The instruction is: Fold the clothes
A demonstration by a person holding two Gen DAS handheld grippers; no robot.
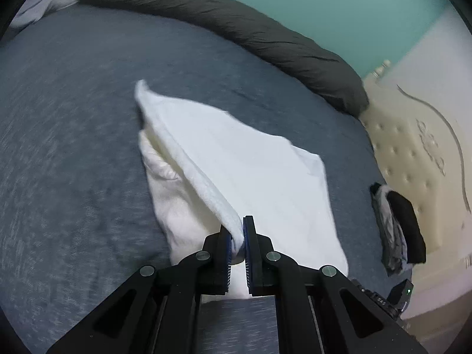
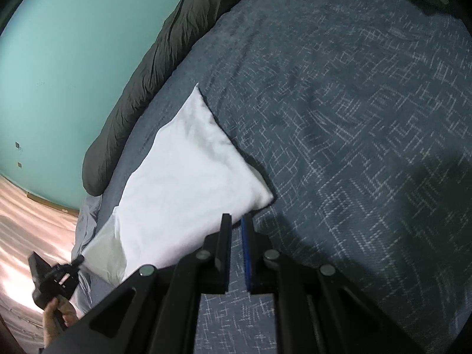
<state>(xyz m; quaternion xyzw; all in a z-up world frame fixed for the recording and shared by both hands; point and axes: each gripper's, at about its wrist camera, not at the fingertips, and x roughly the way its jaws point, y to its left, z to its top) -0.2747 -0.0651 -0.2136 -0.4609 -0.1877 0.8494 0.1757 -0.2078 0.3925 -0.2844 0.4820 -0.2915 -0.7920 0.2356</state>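
White garment (image 1: 250, 174), folded once into a rough rectangle, lies on the blue-grey patterned bedspread (image 1: 73, 147) of your bed, toward the side where the rolled dark grey duvet (image 1: 236, 26) runs along the teal wall (image 1: 339, 6).

Your left tongs (image 1: 237, 236) are pinched on a folded edge of that garment: the white cloth is bunched between the blue-ribbed pads, and the gripped edge rises off the bed in a taut ridge running away toward a raised far corner. Under the lifted layer you can see another creased layer resting on the bedspread.

Your right tongs (image 2: 236, 224) hover just above the bedspread beside the near corner of the garment. Their fingers stand close together with only a narrow gap, and through that gap only bedspread shows; they hold nothing.

In the right wrist view, your left hand (image 2: 56, 315) grips the other tool at the lower left, where the garment's corner is drawn out toward it.

At the head of the bed, a small pile of dark and grey clothes (image 1: 398, 230) sits against the cream tufted headboard (image 1: 413, 153), well apart from the white garment.
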